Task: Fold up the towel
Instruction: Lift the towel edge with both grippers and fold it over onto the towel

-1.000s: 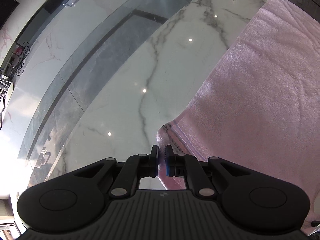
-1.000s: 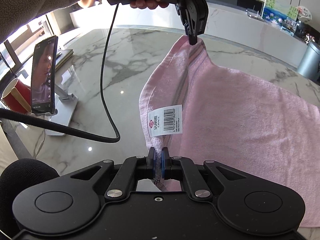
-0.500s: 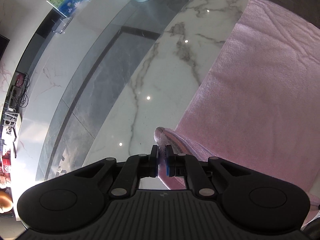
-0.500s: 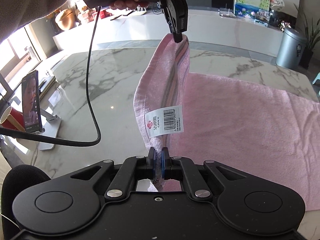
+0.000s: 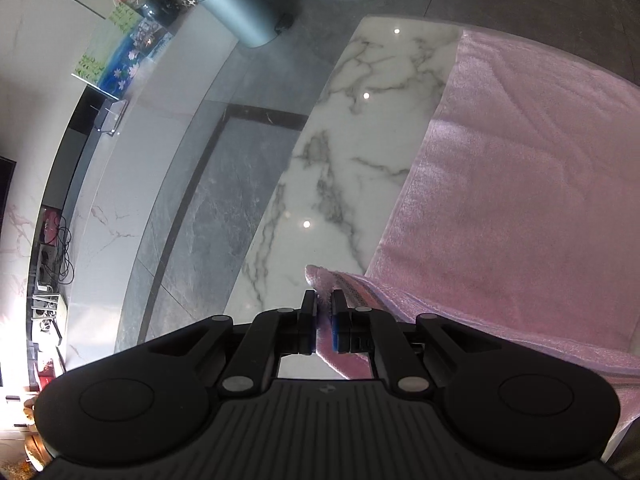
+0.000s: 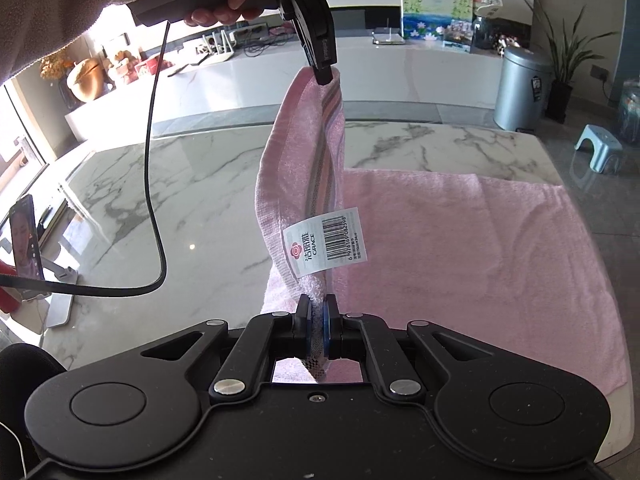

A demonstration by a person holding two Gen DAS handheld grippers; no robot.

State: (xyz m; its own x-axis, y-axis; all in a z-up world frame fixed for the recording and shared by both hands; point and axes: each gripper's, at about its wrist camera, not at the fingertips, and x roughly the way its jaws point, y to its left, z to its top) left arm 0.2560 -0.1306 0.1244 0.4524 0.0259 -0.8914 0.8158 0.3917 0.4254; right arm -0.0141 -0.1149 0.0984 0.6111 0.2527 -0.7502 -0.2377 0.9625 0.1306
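A pink towel (image 6: 472, 240) lies spread over the white marble table (image 6: 208, 184); it also fills the right of the left wrist view (image 5: 520, 200). My left gripper (image 5: 324, 300) is shut on one corner of the towel's short edge and shows in the right wrist view (image 6: 324, 72), held high above the table. My right gripper (image 6: 318, 306) is shut on the other corner of the same edge. The lifted edge hangs between them with a white barcode label (image 6: 326, 245) on it.
A phone on a stand (image 6: 26, 236) and a red cup (image 6: 6, 284) stand at the table's left. A black cable (image 6: 154, 160) hangs from the left gripper. A grey bin (image 5: 236, 12) and a blue stool (image 6: 598, 148) stand on the floor beyond the table.
Both grippers have risen with the towel's edge, lifting more of it off the table. The left gripper has moved up and away, showing more floor and the bin.
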